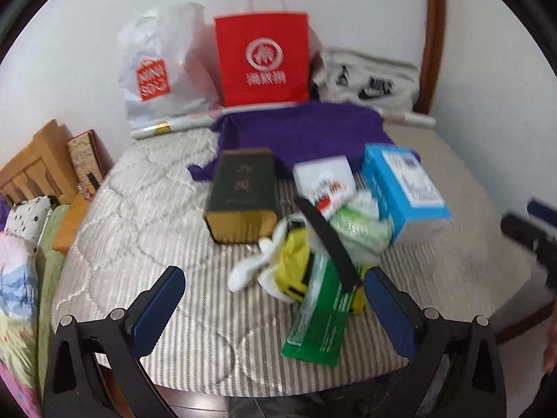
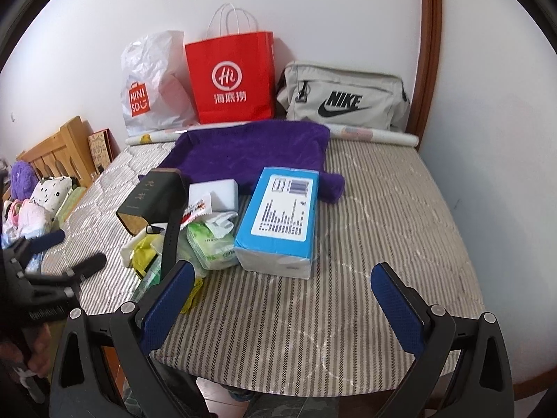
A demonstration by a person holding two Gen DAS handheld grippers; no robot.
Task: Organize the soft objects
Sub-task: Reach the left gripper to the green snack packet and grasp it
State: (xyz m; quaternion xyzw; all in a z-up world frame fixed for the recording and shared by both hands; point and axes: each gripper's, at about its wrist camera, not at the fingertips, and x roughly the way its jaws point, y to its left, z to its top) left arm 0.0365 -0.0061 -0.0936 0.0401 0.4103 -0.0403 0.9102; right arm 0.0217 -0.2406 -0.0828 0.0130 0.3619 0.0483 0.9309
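**Both grippers spread over the bed's clutter**

While I hold both grippers above the near edge of the bed [image 2: 383, 209], neither one touches anything. My left gripper [image 1: 275, 289] has its blue pads wide apart, with a green packet [image 1: 318, 317] lying between and just beyond them. My right gripper [image 2: 282, 285] is spread as well, empty, over bare striped mattress, just in front of the blue box [image 2: 282, 216].

The soft things sit in a heap near the middle of the bed. A purple towel [image 2: 250, 153] lies flat toward the wall, its near edge under the dark box [image 2: 149, 198] and the blue box. A green tissue pack [image 2: 212, 244] rests against the blue box's left side, and a yellow bag [image 1: 292, 261] and a white plush piece [image 1: 250, 268] lie in front of the dark box. A black strap [image 1: 330, 244] runs across the top of the heap. A white box [image 1: 323, 174] stands behind it, between the two larger boxes.

Along the wall stand a white bag [image 2: 149, 87], a red bag [image 2: 233, 80] and a grey bag [image 2: 344, 97], with a paper roll [image 2: 376, 136] lying at their feet. From the left wrist view the picture is blurred.
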